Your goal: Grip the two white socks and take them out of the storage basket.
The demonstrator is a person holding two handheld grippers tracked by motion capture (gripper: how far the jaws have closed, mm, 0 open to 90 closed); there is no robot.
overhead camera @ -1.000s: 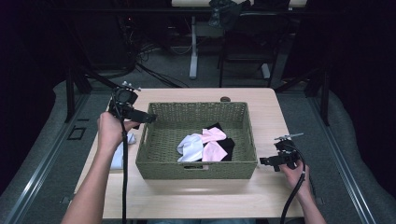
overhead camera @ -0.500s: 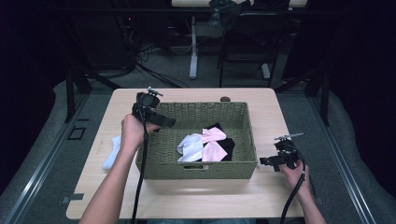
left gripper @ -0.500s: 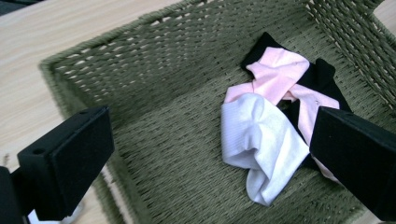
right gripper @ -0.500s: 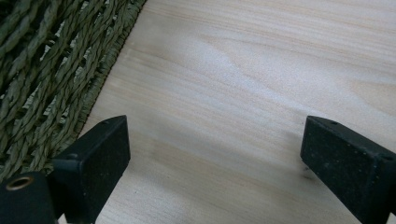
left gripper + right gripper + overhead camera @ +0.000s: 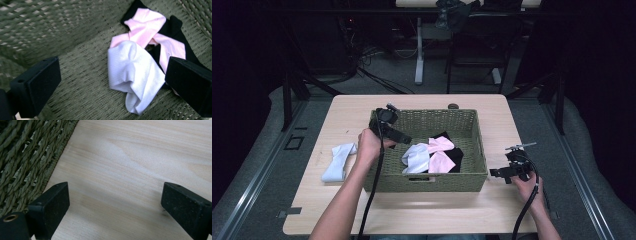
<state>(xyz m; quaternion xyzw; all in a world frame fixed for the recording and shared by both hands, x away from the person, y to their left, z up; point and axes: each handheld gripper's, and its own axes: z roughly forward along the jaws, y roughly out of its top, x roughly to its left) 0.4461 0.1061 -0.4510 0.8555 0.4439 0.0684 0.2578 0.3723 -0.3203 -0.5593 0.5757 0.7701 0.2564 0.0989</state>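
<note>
A green woven basket (image 5: 472, 135) stands mid-table. Inside it lie a white sock (image 5: 416, 156) (image 5: 133, 75), pink socks (image 5: 441, 152) (image 5: 147, 28) and a black garment (image 5: 458, 156) (image 5: 178, 32). My left gripper (image 5: 404, 139) (image 5: 112, 87) hangs open over the basket's left half, jaws wide apart and empty, with the white sock between and just beyond them. My right gripper (image 5: 495, 173) (image 5: 115, 210) rests open low over the bare wood just right of the basket, holding nothing. A white sock (image 5: 338, 161) lies on the table left of the basket.
The wooden table (image 5: 422, 210) has free room along its front and far edges. The basket's woven wall (image 5: 22, 162) runs close to my right gripper's left jaw. Dark floor, table legs and cables lie beyond the table.
My left gripper has swung right from over the table's left side to inside the basket's left half. The white sock stays behind on the table. The right gripper has not moved.
</note>
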